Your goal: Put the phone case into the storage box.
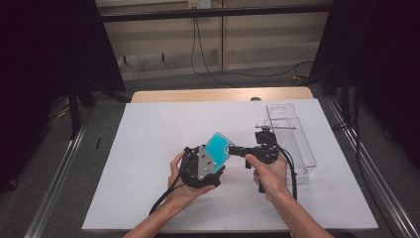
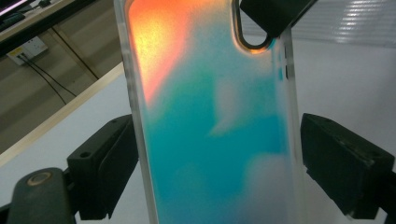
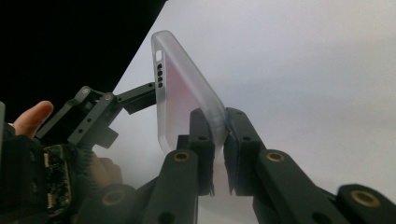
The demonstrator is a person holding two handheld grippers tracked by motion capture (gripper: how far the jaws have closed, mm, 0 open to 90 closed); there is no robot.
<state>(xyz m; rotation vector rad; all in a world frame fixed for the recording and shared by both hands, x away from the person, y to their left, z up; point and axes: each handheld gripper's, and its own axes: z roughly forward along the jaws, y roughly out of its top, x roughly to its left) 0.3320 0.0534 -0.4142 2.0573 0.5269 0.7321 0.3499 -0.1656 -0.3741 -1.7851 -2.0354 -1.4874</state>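
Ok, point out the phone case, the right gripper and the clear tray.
phone case (image 2: 215, 140), left gripper view, teal back panel.
right gripper (image 3: 219, 126), right gripper view, between fingertips pinching the case edge.
clear tray (image 1: 303, 148), high view, right wall.

No readable text, label, brand, number or sign anywhere. Phone case (image 2: 215, 130): colour wash of orange and teal, no lettering. White sheet on the counter (image 1: 148, 148): blank. Wall socket (image 2: 29, 47) in the left gripper view: a small yellow sticker beside it, too blurred to read.
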